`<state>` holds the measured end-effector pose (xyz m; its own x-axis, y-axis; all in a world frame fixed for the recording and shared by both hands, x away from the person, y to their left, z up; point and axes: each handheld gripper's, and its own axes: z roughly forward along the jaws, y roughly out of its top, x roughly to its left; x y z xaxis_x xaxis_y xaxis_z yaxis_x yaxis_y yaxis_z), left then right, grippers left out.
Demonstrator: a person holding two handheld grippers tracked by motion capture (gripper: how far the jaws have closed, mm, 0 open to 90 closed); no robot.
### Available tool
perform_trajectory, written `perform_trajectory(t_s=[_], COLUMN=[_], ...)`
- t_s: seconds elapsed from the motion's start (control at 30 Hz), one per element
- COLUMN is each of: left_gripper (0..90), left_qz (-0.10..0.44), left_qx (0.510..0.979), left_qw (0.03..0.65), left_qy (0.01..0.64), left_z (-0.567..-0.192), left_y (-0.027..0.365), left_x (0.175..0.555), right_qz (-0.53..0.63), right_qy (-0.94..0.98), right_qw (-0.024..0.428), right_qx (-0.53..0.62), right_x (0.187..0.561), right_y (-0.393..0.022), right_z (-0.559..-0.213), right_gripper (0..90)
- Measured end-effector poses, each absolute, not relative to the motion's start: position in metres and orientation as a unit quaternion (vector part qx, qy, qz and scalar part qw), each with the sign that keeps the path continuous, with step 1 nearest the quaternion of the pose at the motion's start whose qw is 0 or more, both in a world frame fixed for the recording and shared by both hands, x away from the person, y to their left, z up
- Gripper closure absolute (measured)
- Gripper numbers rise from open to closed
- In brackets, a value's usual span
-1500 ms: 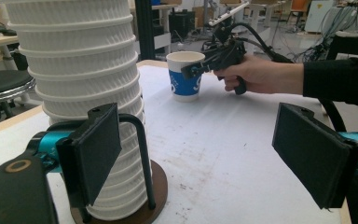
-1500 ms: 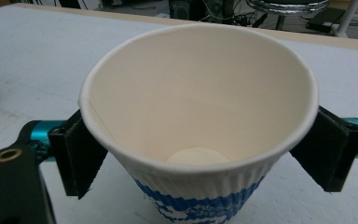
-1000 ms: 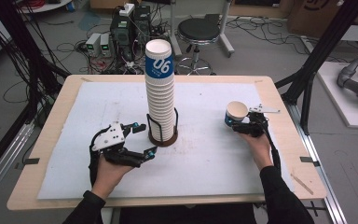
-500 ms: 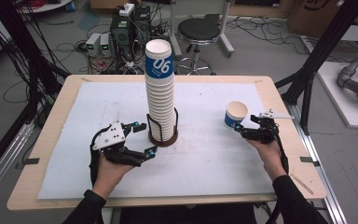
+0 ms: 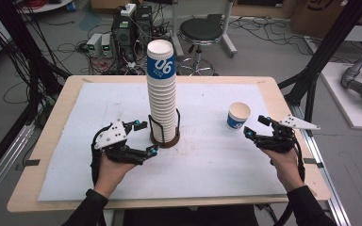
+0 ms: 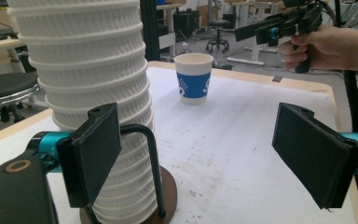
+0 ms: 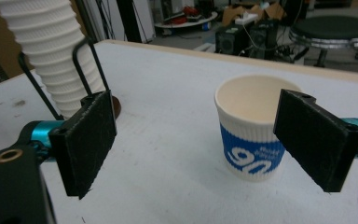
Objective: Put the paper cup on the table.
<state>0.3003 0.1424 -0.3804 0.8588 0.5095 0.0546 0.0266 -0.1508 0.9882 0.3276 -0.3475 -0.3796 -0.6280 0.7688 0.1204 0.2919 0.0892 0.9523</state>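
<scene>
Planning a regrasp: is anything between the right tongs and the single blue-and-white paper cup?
Nothing visible. The right tongs are open, apart from the blue-and-white paper cup, with bare white table mat between them.

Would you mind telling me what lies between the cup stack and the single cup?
Nothing: between the cup stack and single cup, the high view shows bare white mat.

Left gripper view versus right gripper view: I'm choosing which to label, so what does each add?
Left gripper view alone: the person's right hand holding the right tongs above the table. Right gripper view alone: the single blue-and-white paper cup's beige inside, close up. Both: that cup, standing upright on the white table mat, and the tall stack of white ribbed paper cups in its black wire holder.
</scene>
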Motion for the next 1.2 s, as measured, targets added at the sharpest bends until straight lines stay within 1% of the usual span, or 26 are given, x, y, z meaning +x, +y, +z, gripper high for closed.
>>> perform_trajectory(t_s=[0.07, 0.17, 0.3, 0.53, 1.2], left_gripper=[15.6, 15.6, 15.6, 15.6, 15.6], left_qz=[0.204, 0.201, 0.197, 0.2, 0.205], left_qx=[0.734, 0.734, 0.731, 0.731, 0.73], left_qw=[0.62, 0.62, 0.625, 0.624, 0.622], left_qy=[0.186, 0.189, 0.19, 0.189, 0.195], left_z=[-0.38, -0.381, -0.38, -0.379, -0.377], left_y=[0.144, 0.146, 0.148, 0.149, 0.149], left_x=[0.3, 0.3, 0.299, 0.295, 0.292], right_qz=[0.572, 0.593, 0.598, 0.602, 0.598], right_qy=[0.703, 0.701, 0.711, 0.714, 0.72], right_qw=[0.214, 0.223, 0.201, 0.193, 0.199], right_qx=[0.364, 0.328, 0.311, 0.302, 0.29], right_x=[0.325, 0.321, 0.32, 0.32, 0.323], right_y=[-0.348, -0.347, -0.345, -0.346, -0.347], right_z=[-0.373, -0.363, -0.359, -0.355, -0.358], right_gripper=[13.7, 13.7, 13.7, 13.8, 13.8])
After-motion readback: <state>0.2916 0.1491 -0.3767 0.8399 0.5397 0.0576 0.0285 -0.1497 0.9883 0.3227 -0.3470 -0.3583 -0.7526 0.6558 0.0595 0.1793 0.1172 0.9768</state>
